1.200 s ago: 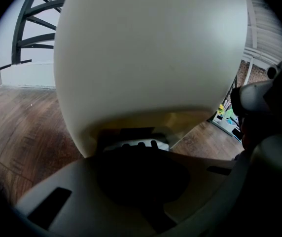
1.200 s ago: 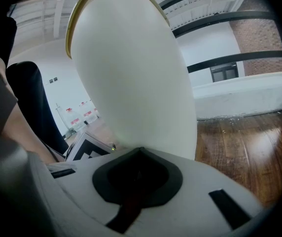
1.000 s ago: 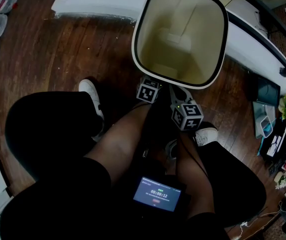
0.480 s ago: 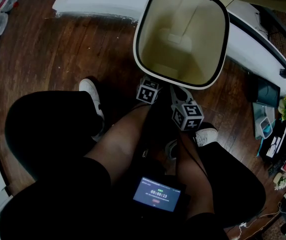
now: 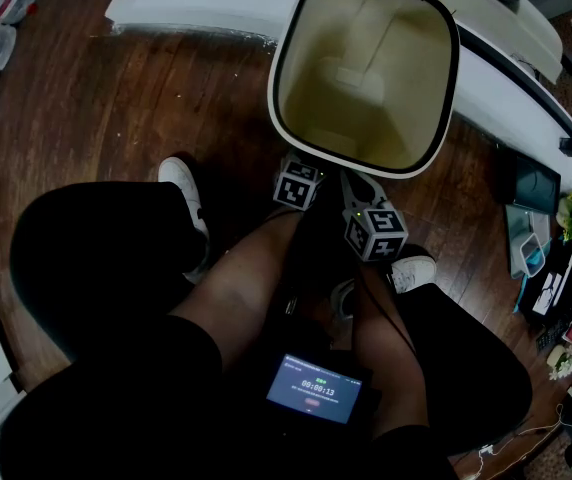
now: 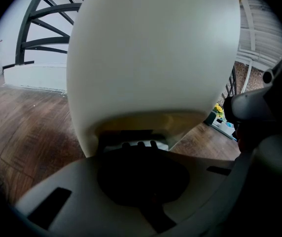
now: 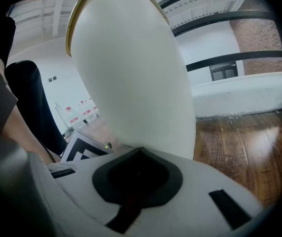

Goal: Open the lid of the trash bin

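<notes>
The trash bin (image 5: 272, 78) stands upright on the wooden floor (image 5: 116, 98) before the person's knees, long axis vertical and mouth facing up. The mouth is uncovered and the lid (image 5: 514, 20) seems thrown back behind it, so the opening looks done. At its base, the left gripper (image 5: 298, 180) and right gripper (image 5: 368, 218) are both clenched on nothing.

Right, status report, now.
Left gripper, right gripper: jaws shut, low beside cream plastic trash bin. Bin mouth uncovered. Nothing in the way.

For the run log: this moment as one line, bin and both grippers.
trash bin: open, inside visible | left gripper: jaws together, at bin base | right gripper: jaws together, beside bin wall
</notes>
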A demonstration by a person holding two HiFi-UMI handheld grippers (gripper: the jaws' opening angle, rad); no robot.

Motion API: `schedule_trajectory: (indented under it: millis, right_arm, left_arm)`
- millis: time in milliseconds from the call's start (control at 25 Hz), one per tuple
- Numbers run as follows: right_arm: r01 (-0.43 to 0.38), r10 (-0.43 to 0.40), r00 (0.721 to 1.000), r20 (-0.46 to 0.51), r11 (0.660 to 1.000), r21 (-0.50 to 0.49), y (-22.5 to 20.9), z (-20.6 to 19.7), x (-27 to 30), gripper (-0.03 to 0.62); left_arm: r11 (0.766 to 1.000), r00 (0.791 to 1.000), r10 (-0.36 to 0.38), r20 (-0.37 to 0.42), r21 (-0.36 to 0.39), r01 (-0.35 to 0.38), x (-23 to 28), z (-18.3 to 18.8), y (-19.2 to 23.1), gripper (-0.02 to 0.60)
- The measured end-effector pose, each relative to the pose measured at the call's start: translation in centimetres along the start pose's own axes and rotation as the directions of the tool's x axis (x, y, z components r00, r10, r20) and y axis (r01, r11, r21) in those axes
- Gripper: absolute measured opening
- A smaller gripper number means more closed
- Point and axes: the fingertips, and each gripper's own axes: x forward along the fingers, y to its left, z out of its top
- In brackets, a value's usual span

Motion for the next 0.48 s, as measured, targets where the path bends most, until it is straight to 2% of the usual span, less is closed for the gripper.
schedule_trajectory:
  millis: [80, 480]
  right_arm:
    - [-0.006, 0.006, 1.0, 0.005, 1.0, 0.02, 0.1, -0.05, 0.06, 0.005]
    - [0.001, -0.001, 1.0, 0.01, 1.0, 0.002, 0.08, 0.1, -0.06, 0.005]
  left_arm:
    - [1.0, 1.0, 0.001, 0.001, 0.005, -0.001, -0.05, 0.02, 0.02, 0.026]
    - [1.0, 1.0, 0.002, 0.021, 0.017, -0.003, -0.43, 0.28, -0.21, 0.026]
